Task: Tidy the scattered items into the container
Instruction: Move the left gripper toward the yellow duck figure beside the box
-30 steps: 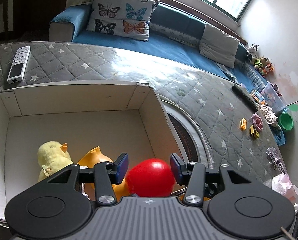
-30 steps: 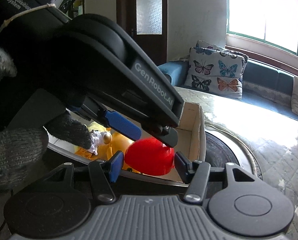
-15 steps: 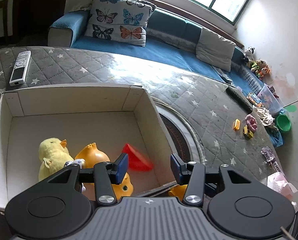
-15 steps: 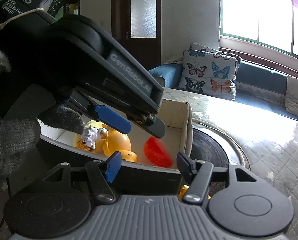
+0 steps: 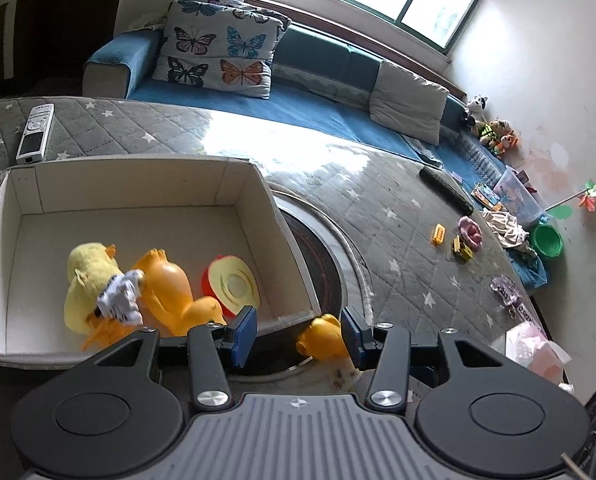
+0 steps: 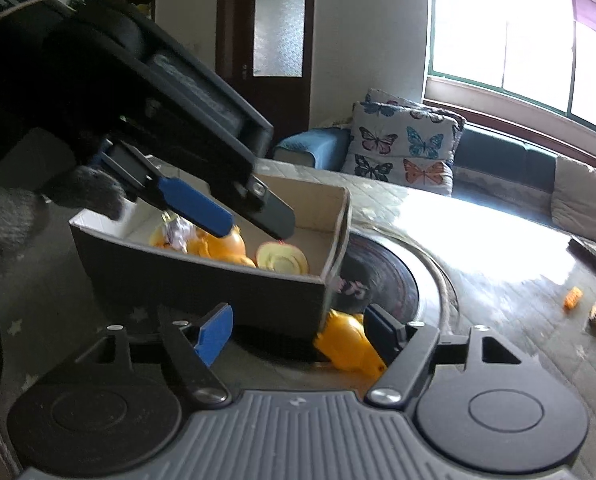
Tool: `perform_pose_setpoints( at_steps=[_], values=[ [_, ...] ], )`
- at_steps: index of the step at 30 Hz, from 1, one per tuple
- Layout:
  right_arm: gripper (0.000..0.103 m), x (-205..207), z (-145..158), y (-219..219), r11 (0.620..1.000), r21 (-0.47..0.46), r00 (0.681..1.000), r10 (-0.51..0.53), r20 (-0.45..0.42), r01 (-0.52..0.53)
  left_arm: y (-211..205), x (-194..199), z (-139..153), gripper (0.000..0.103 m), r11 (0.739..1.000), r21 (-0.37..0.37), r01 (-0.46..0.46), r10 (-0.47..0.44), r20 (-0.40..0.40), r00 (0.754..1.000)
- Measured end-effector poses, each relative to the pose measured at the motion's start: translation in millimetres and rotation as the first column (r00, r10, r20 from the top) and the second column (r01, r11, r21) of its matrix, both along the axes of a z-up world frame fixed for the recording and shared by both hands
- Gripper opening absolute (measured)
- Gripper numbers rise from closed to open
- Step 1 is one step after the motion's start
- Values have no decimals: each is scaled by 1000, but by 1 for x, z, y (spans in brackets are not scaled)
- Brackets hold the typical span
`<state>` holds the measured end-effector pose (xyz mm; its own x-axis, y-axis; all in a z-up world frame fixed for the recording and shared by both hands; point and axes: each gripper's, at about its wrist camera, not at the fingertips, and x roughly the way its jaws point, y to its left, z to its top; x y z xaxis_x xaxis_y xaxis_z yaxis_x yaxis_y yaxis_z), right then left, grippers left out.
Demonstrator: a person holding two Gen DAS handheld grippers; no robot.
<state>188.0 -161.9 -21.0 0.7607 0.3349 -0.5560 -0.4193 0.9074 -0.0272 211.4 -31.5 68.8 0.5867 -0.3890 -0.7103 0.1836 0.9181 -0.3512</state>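
The cardboard box (image 5: 285, 240) stands on the grey quilted table. Inside lie a yellow plush duck (image 5: 85, 276), an orange rubber toy (image 5: 169, 288), a small white figure (image 5: 119, 298) and a red half apple (image 5: 233, 284), cut face up. My left gripper (image 5: 298, 336) is open at the box's near right corner. In the right wrist view the left gripper (image 6: 233, 216) hangs over the box (image 6: 217, 280). My right gripper (image 6: 298, 334) is open, its jaws still opening. A second orange toy (image 6: 350, 346) lies on the table outside the box, beside the right finger, not gripped.
A round dark hotplate (image 5: 318, 248) is set in the table right of the box. A white remote (image 5: 35, 128) lies far left. An orange block (image 5: 438, 234), a toy truck (image 5: 462, 249), a pink toy (image 5: 470, 232) and a black remote (image 5: 446, 192) lie far right. A blue sofa stands behind.
The red half apple has dropped from between the fingers into the box and now lies cut face up. Both grippers have drawn back from the box, and the right jaws stand wider.
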Motion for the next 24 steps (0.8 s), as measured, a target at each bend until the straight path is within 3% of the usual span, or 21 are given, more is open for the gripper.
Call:
perform_pose_setpoints(
  at_steps=[14,24],
  values=[
    [77,16,-30,-27,998,-50,997,-52,-64,49,-12,-9,-28,49,999,-39,-3,-1,-84,996],
    [77,51,-46,-35,999,-41,995,13,-101,-18,-15,1,-41,49,998,-50,-32,26,-117,993]
  ],
)
